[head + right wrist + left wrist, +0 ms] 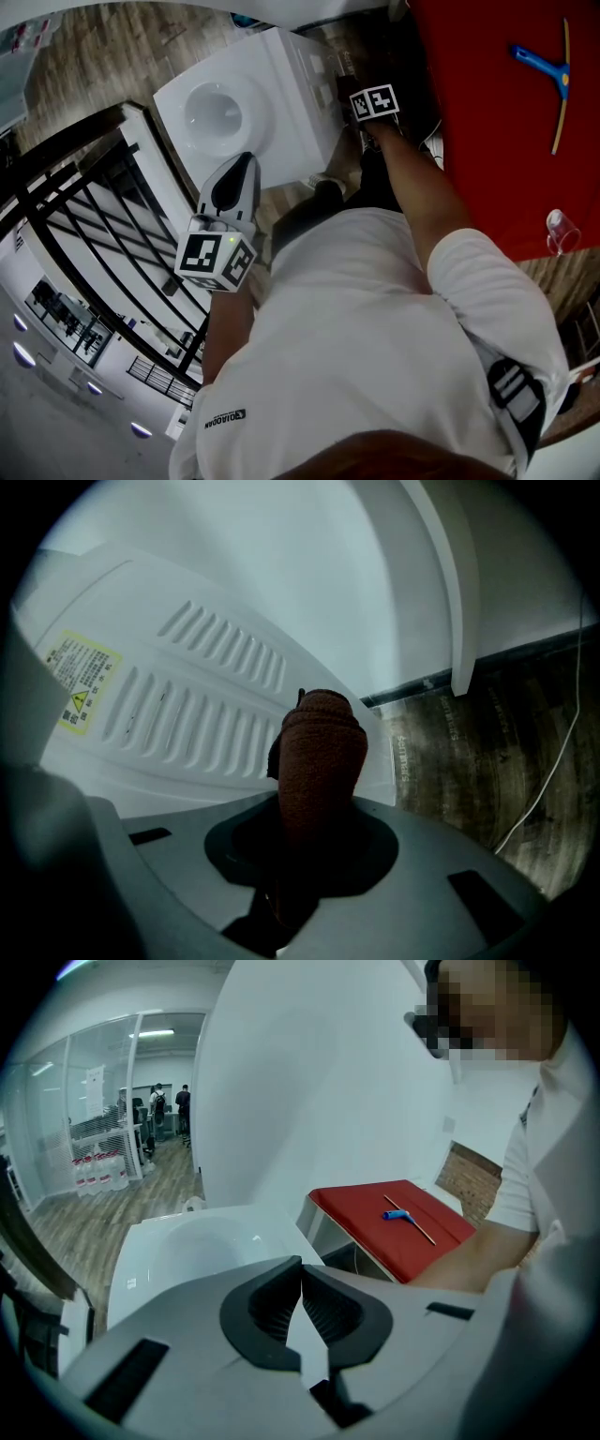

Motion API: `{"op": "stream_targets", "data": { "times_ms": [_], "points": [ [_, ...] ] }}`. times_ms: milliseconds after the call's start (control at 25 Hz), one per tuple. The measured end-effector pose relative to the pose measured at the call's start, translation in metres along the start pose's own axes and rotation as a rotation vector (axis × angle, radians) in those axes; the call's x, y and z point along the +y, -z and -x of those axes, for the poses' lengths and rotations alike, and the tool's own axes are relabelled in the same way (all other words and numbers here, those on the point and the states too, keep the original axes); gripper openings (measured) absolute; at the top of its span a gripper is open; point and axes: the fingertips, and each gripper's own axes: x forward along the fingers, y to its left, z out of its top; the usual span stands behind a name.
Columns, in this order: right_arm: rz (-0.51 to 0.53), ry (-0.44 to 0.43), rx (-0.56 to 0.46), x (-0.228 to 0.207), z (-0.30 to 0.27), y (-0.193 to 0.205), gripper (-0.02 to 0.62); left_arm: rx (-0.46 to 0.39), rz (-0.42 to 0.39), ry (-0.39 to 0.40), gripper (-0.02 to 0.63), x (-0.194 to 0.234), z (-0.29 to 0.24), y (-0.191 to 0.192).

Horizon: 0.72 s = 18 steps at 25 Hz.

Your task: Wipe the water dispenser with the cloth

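Observation:
The white water dispenser [253, 94] stands below me, its round top recess facing up. My right gripper [314, 794] is shut on a rolled brown cloth [319, 747], which presses on the dispenser's vented panel [197, 691] beside a yellow label [82, 679]. In the head view only the right gripper's marker cube [375, 101] shows, low at the dispenser's right side. My left gripper [242, 171] hovers just above the dispenser's near edge. Its jaws are shut with nothing between them [301, 1266], and the dispenser's top [187, 1241] lies right beyond them.
A red table [506, 112] at the right carries a blue squeegee [553, 75] and a glass [560, 230]. A black railing [84, 216] runs along the left. A thin white cable [553, 771] lies on the wooden floor beside a white wall.

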Motion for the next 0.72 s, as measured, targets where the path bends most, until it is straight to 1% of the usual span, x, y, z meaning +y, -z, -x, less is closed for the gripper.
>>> {"op": "stream_targets", "data": {
  "times_ms": [160, 320, 560, 640, 720],
  "points": [
    [0.011, 0.006, -0.008, 0.001, 0.004, -0.002, 0.071, -0.015, -0.003, 0.006, 0.002, -0.003, -0.003, -0.004],
    [0.049, 0.0, -0.041, 0.01, 0.021, -0.016, 0.071, -0.024, -0.005, 0.008, 0.0, -0.004, -0.002, -0.006],
    [0.195, -0.089, -0.052, 0.057, 0.08, -0.039, 0.071, -0.046, 0.001, -0.006, 0.0, 0.001, -0.002, -0.01],
    [0.215, -0.132, -0.067, 0.075, 0.105, -0.046, 0.071, -0.054, 0.001, -0.008, 0.0, 0.0, -0.001, -0.012],
    [0.226, -0.187, -0.104, 0.097, 0.132, -0.056, 0.071, -0.063, 0.0, -0.007, 0.0, -0.001, 0.001, -0.015]
  ]
}}
